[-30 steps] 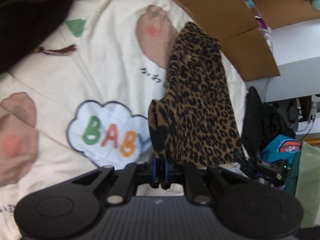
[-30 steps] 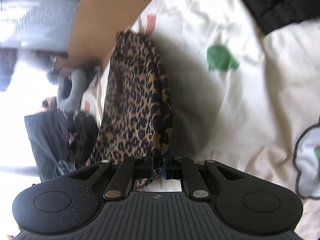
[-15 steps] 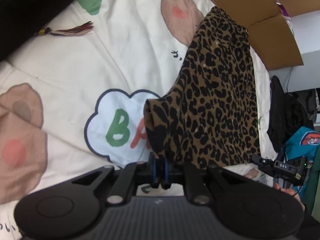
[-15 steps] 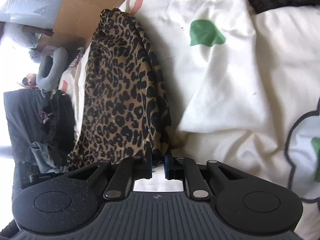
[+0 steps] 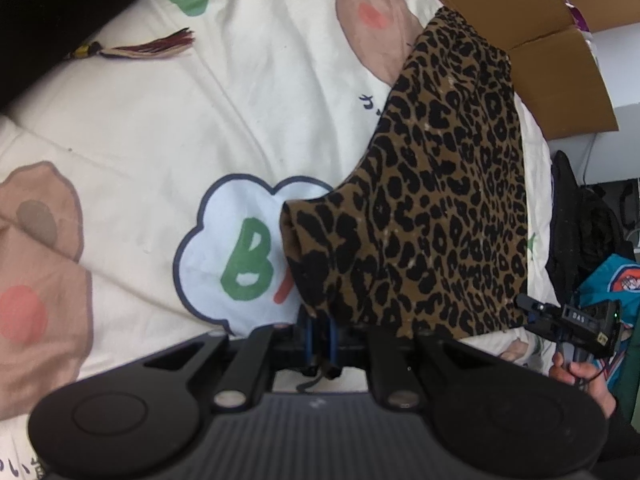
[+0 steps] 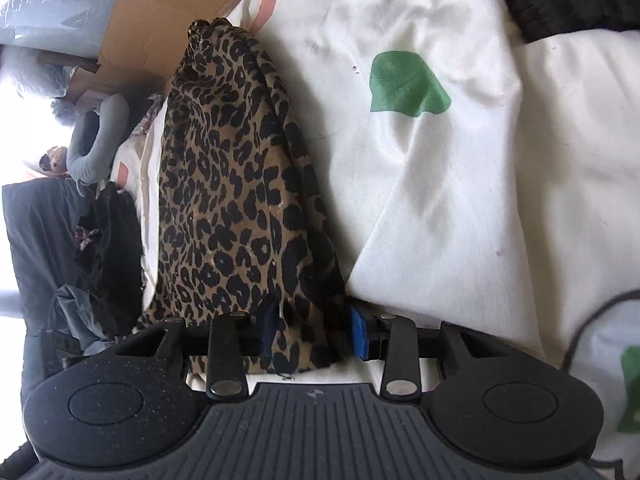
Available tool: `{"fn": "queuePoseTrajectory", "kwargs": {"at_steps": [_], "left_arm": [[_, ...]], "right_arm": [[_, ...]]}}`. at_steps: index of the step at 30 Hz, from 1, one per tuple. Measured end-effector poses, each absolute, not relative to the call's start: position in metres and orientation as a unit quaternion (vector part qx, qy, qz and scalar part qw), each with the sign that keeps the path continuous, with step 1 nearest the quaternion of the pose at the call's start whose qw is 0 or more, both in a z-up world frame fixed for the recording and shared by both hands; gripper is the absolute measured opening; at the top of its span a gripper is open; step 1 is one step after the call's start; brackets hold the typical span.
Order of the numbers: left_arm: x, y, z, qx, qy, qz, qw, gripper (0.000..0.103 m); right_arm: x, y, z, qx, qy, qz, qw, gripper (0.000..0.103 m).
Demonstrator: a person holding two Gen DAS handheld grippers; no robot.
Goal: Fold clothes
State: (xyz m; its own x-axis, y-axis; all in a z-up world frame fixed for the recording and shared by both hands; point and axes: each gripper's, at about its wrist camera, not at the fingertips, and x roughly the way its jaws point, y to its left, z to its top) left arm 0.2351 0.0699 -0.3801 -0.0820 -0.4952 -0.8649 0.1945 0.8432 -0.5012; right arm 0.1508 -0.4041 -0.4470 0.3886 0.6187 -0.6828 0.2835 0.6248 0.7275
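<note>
A leopard-print garment lies folded lengthwise on the cream printed bedsheet. My left gripper is shut on its near corner, low over the sheet by the cloud print. In the right wrist view the same garment stretches away from my right gripper. Its jaws are opening, and the other near corner lies slack between the blue pads, which no longer squeeze it. The right gripper also shows at the left wrist view's right edge, held by a hand.
A black garment and a red tassel lie at the far left of the bed. Brown cardboard lines the bed's far side. Dark clothes and a grey neck pillow are piled beyond the bed's edge.
Both grippers came down and the garment settled onto the sheet. The right jaws went from shut on the corner to spread apart; the left stayed shut.
</note>
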Motion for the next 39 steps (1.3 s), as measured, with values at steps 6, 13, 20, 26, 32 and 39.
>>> {"fn": "queuePoseTrajectory", "kwargs": {"at_steps": [6,13,20,26,32,39], "left_arm": [[0.236,0.075,-0.384,-0.12,0.69,-0.258,0.666,0.008],[0.237,0.073,-0.387,-0.115,0.692,-0.255,0.666,0.008],[0.239,0.077,-0.393,-0.123,0.695,-0.25,0.663,0.008],[0.24,0.077,-0.396,-0.124,0.697,-0.25,0.66,0.008],[0.24,0.078,-0.395,-0.128,0.697,-0.246,0.661,0.008],[0.237,0.079,-0.385,-0.122,0.694,-0.249,0.664,0.008]], "right_arm": [[0.153,-0.408,-0.438,0.427,0.542,0.148,0.709,0.04],[0.156,-0.401,-0.436,0.417,0.545,0.165,0.708,0.04],[0.168,-0.4,-0.439,0.416,0.543,0.17,0.709,0.04],[0.173,-0.403,-0.447,0.432,0.541,0.171,0.701,0.04],[0.178,-0.392,-0.452,0.397,0.562,0.179,0.703,0.012],[0.178,-0.385,-0.434,0.353,0.564,0.198,0.72,0.002]]}}
